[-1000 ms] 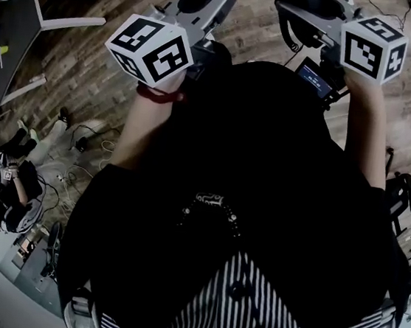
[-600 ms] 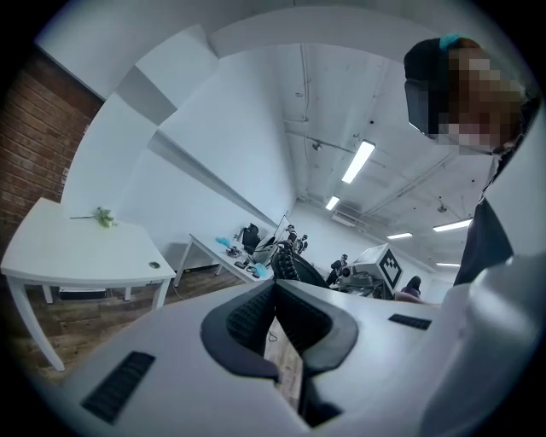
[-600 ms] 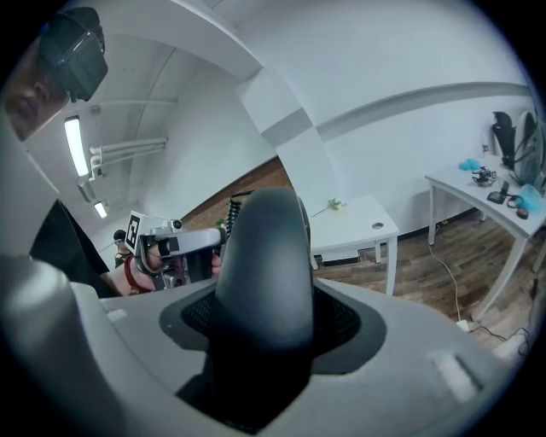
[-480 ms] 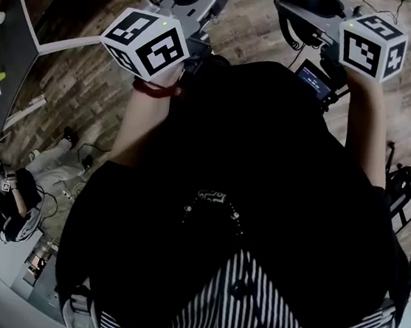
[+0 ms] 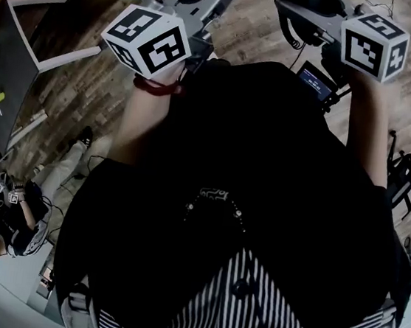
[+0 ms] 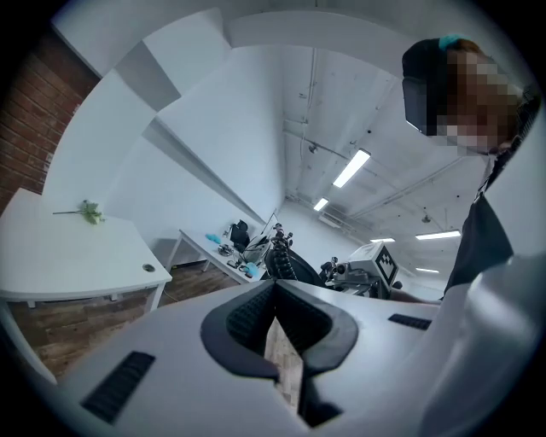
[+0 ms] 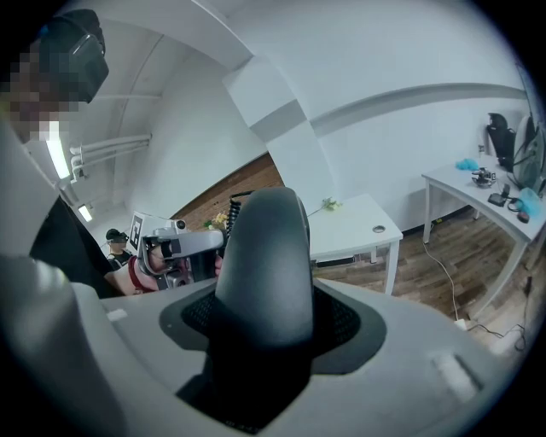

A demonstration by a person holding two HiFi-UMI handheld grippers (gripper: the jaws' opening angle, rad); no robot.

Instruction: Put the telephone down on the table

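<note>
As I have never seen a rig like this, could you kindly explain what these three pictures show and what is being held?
A person holds a handheld gripper in each hand; no robot is involved. The head view looks down from a camera on their head at both grippers, each carrying a marker cube. The other two pictures come from cameras riding on the grippers, looking along the jaws. The left gripper has its jaws together on nothing. The right gripper is shut on the dark telephone, whose coiled cord shows behind it. Both grippers are raised, away from the white table, which bears a green sprig.
</note>
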